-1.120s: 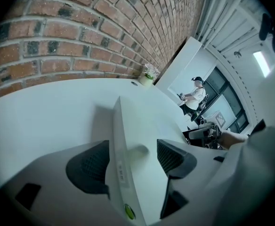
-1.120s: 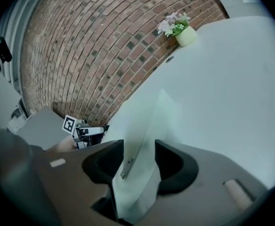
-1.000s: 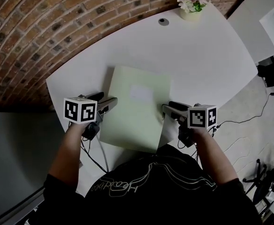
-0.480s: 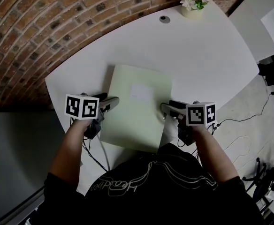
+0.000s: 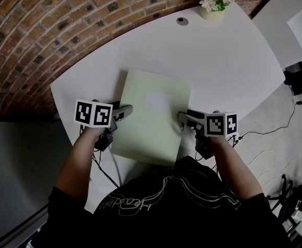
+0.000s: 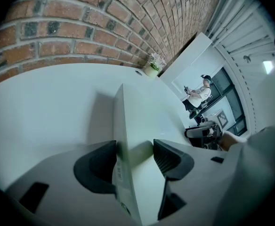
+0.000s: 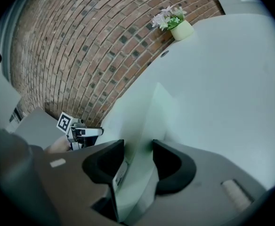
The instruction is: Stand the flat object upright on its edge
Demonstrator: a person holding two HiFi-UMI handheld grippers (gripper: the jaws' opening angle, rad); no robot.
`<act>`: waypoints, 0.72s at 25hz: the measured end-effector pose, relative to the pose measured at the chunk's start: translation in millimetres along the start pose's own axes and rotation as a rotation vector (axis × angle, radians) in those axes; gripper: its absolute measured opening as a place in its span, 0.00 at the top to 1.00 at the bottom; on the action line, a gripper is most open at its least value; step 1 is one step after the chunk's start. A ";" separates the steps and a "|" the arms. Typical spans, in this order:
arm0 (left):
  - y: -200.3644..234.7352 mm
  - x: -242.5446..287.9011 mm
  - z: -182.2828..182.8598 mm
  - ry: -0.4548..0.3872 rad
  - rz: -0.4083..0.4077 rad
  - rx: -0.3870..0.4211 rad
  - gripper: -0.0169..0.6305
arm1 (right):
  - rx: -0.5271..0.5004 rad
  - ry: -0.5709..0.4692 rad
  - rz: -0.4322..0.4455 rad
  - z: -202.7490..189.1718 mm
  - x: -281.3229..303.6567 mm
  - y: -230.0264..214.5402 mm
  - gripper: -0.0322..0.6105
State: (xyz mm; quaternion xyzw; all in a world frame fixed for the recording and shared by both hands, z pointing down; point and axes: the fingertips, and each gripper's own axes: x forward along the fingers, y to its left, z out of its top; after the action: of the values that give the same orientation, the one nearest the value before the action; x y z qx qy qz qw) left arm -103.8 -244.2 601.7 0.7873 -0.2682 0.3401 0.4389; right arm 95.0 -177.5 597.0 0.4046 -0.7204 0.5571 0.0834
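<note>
A pale green folder [image 5: 151, 118] lies flat near the white bench's [image 5: 228, 56] front edge. The left hand-held gripper [image 5: 127, 109], whose jaws have just been closing, and the right hand-held gripper [image 5: 182, 119] each straddle a side edge, jaws spread. A flower pot [image 5: 211, 8] stands at the far corner, by the brick wall [image 5: 47, 25].

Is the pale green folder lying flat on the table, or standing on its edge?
Lying flat: in the head view the folder shows its broad face up on the table.
</note>
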 end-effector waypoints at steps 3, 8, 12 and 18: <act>-1.1 0.0 1.1 -0.001 0.015 -0.004 0.59 | -0.010 0.010 -0.005 0.7 -0.6 -0.5 0.65; -2.2 -0.5 1.1 0.011 0.019 -0.011 0.59 | -0.007 0.029 -0.010 0.3 -1.5 0.0 0.67; -3.3 -1.7 -0.1 0.030 0.019 -0.018 0.60 | -0.018 0.026 -0.037 0.0 -2.1 1.2 0.67; -2.2 -6.7 -5.5 0.037 0.033 -0.041 0.60 | -0.030 0.026 -0.036 -0.4 -0.3 5.8 0.67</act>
State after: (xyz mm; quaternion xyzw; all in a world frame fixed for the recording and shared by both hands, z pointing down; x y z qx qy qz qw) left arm -108.0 -237.6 597.5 0.7672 -0.2798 0.3564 0.4541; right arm 91.1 -176.7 592.7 0.4092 -0.7202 0.5496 0.1089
